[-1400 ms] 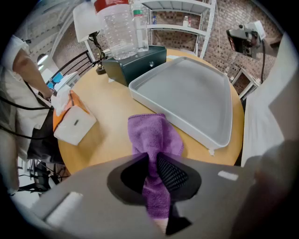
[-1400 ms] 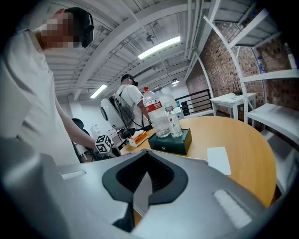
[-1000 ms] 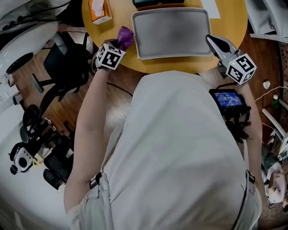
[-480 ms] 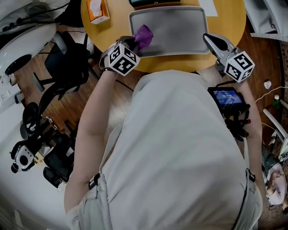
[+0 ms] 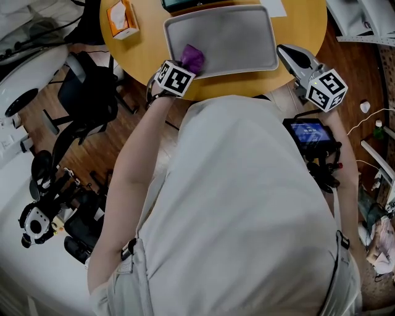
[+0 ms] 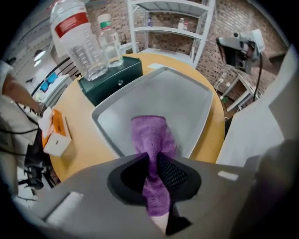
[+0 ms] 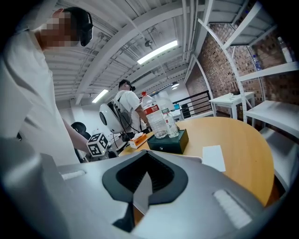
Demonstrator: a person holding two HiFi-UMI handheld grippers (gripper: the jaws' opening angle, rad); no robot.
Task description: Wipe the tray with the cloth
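At far left on the round table [image 5: 305,28] sits an orange tissue box [image 5: 121,18], well apart from the tray [image 5: 241,34]. Next, the left gripper [image 5: 187,64] points steeply down over the tray's near left part, its jaws clenched on the purple cloth [image 6: 149,133]. The cloth runs up between the pads, and its free end spreads forward from the jaws and lies on the tray floor, inside the near left rim. Beyond the tray's far edge stand a green box [image 6: 112,79] and two bottles [image 6: 84,44]. At right, the right gripper [image 5: 289,54] hangs just beside the tray's near right corner, jaws closed together with nothing between them, well apart from the cloth
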